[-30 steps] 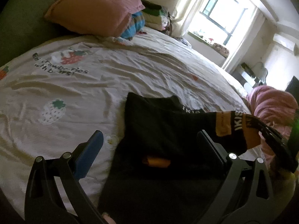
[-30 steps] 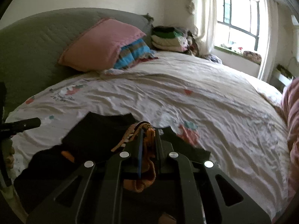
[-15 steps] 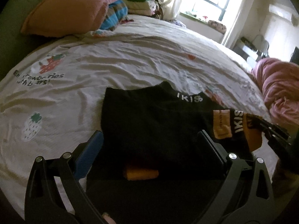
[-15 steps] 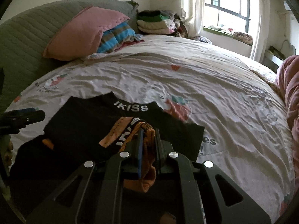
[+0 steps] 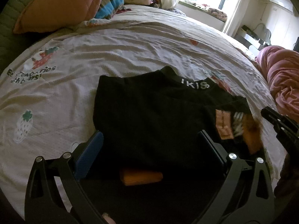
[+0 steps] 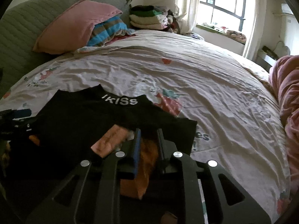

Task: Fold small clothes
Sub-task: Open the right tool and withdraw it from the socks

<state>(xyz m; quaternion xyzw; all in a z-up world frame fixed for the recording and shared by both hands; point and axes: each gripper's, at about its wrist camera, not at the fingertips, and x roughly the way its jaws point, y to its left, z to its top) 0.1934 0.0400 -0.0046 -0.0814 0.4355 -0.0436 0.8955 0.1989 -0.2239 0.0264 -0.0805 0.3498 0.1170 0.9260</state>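
Right gripper [image 6: 148, 140] opening, orange hem [image 6: 147, 153] partly hidden between.

The left gripper [image 5: 151, 141] tilts downward with its jaws spread wide, nothing pressed between the pads. The right gripper [image 6: 148, 140] also angles downward, its jaws opening from a narrow gap with orange fabric between them.

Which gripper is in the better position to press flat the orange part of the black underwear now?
Right. The right gripper has the orange band of the black underwear between its opening jaws. The left gripper stands open over the plain black middle, apart from that band.
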